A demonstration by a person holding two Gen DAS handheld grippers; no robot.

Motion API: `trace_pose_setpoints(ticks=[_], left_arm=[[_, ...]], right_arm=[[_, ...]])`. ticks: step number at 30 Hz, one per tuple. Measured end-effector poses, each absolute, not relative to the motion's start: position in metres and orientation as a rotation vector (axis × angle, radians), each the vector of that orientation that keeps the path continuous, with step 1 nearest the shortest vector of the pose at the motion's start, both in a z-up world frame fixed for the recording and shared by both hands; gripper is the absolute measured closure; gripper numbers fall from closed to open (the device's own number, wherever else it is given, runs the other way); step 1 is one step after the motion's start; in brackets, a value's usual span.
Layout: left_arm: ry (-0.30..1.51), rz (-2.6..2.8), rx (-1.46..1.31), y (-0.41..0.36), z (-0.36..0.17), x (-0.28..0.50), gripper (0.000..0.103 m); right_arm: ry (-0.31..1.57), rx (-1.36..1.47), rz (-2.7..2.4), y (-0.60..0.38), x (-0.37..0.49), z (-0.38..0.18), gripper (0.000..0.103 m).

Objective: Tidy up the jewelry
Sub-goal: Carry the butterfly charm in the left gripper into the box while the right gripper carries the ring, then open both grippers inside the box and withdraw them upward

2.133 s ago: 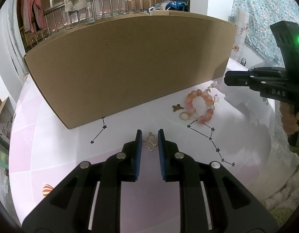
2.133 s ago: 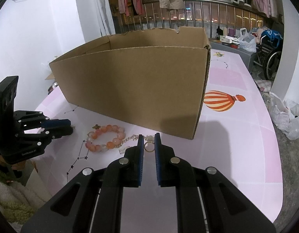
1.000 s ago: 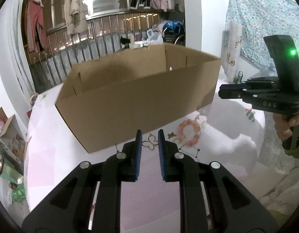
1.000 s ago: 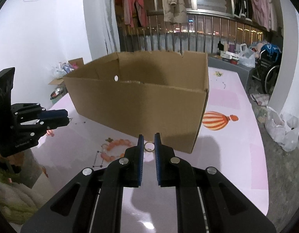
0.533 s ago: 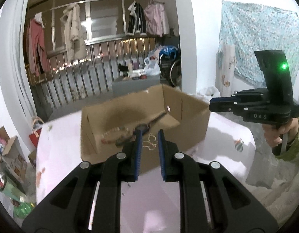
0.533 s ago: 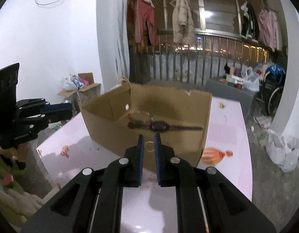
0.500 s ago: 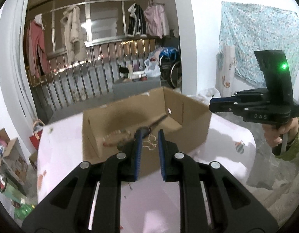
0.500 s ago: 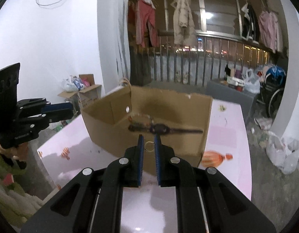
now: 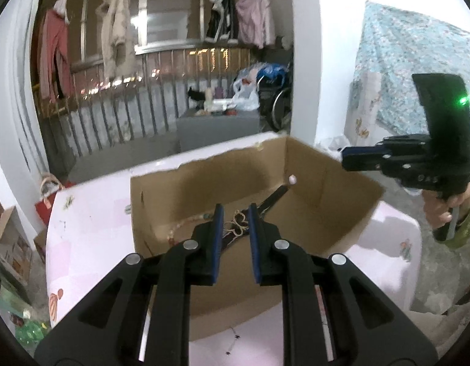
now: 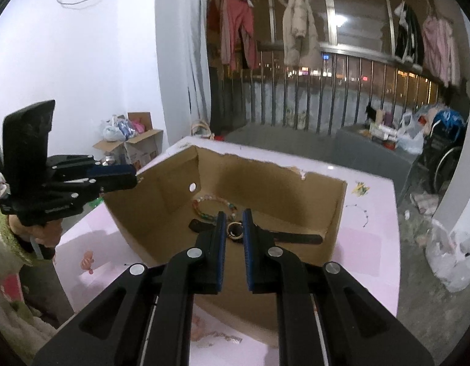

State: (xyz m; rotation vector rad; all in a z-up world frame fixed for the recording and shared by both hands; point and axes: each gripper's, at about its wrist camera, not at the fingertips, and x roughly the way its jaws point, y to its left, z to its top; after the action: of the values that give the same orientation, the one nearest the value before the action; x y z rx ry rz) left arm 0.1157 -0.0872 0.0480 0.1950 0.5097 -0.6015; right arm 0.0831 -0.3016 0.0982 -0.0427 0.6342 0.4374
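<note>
An open cardboard box (image 9: 326, 213) stands on the pink table (image 9: 88, 228). My left gripper (image 9: 235, 210) hangs above the box's near wall, shut on a gold butterfly-shaped wire charm (image 9: 236, 224). My right gripper (image 10: 234, 215) is over the box (image 10: 265, 183) too, shut on a small gold ring (image 10: 234, 228). Inside the box lie a pastel bead bracelet (image 10: 210, 207) and a black strap, perhaps a watch (image 10: 296, 238). Each gripper shows in the other's view: the right gripper (image 9: 345, 158) at the box's right corner, the left gripper (image 10: 134, 178) at its left corner.
A small silver piece (image 10: 225, 339) lies on the table in front of the box. A hand (image 9: 442, 210) grips the right handle. Beyond the table are a balcony railing (image 10: 326, 91) with hanging clothes, floor boxes (image 10: 137, 146) and a wheelchair (image 10: 445, 158).
Both grippers have risen and come forward, from in front of the box wall to over its open top, each still carrying its piece. The box's inside has come into view.
</note>
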Motion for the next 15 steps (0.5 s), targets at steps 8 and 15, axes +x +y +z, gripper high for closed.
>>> trace_pose_setpoints(ticks=[8, 15], left_arm=[[0.626, -0.573, 0.198, -0.092, 0.022, 0.152, 0.088], [0.621, -0.563, 0.200, -0.094, 0.021, 0.153, 0.072]], right_arm=[[0.713, -0.031, 0.413, -0.299, 0.111, 0.084, 0.092], [0.723, 0.023, 0.391, -0.312, 0.116, 0.082, 0.087]])
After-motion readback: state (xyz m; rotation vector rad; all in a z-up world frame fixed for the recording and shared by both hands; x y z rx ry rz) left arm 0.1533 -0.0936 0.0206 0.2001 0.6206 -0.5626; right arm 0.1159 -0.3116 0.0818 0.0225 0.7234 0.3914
